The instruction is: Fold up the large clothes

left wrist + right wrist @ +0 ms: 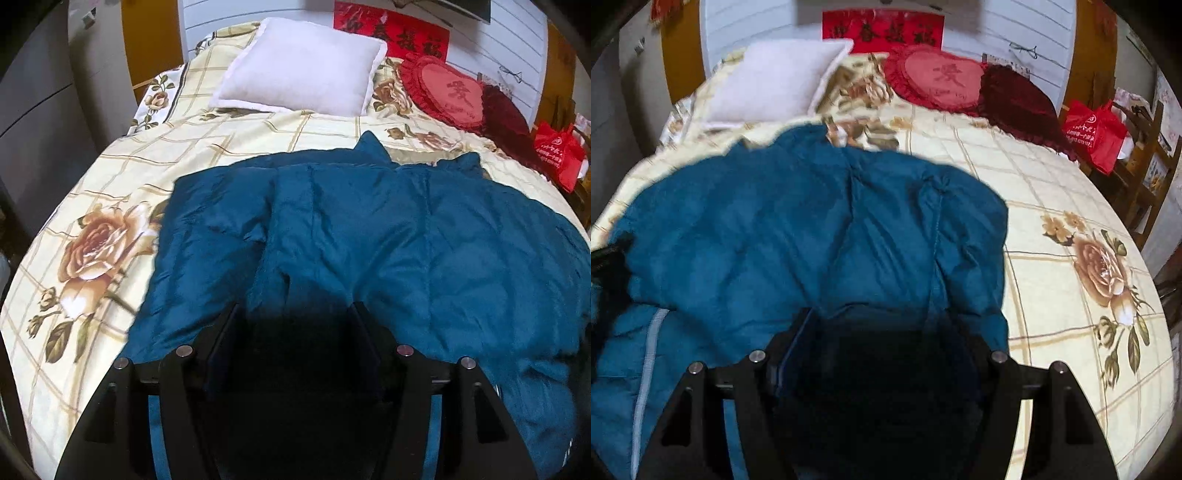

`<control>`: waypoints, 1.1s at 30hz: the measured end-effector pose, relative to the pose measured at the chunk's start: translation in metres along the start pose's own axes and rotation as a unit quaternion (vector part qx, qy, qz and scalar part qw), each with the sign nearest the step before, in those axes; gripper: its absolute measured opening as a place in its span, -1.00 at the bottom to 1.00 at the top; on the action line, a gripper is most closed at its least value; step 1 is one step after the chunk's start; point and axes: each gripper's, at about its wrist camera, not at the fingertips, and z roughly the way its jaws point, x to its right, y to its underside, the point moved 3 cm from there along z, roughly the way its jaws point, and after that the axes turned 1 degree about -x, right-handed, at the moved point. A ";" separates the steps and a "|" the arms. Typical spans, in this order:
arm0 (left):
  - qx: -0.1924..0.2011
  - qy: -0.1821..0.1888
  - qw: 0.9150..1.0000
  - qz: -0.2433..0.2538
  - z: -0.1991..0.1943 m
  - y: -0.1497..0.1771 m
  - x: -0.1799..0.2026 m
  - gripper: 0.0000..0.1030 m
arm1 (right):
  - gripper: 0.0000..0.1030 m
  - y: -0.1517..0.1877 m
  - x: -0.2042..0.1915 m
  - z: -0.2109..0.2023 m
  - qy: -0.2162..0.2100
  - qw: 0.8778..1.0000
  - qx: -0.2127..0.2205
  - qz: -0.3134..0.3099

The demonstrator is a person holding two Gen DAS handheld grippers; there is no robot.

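White slatted wall panels closed the far end of the room, beyond a bed (110,177) covered in a cream checked sheet printed with roses. A large teal padded coat (369,229) lay spread on that bed, directly under and ahead of both claws. The left claw (295,321) hung over the coat's near edge with its jaws standing apart, and only dark shadowed cloth showed between them; whether the pads pressed on it could not be told. The right claw (879,325) was likewise spread, over the coat's right part, its hold equally unclear. Far ahead of the claws lay a white pillow (303,66) and a red heart cushion (443,88). Off to the far right stood a red shopping bag (1093,133), its contents hidden.
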 end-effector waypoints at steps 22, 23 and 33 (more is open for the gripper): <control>0.028 0.017 0.999 -0.024 -0.125 0.108 -0.071 0.48 | 0.43 0.070 -0.026 -0.094 -0.058 0.998 -0.019 -0.002; 0.027 0.016 0.999 -0.025 -0.129 0.114 -0.074 0.48 | 0.43 0.076 -0.027 -0.100 -0.063 0.998 -0.019 -0.001; 0.021 -0.004 1.000 -0.017 -0.161 0.168 -0.093 0.48 | 0.48 0.138 -0.042 -0.135 -0.081 0.996 -0.040 -0.014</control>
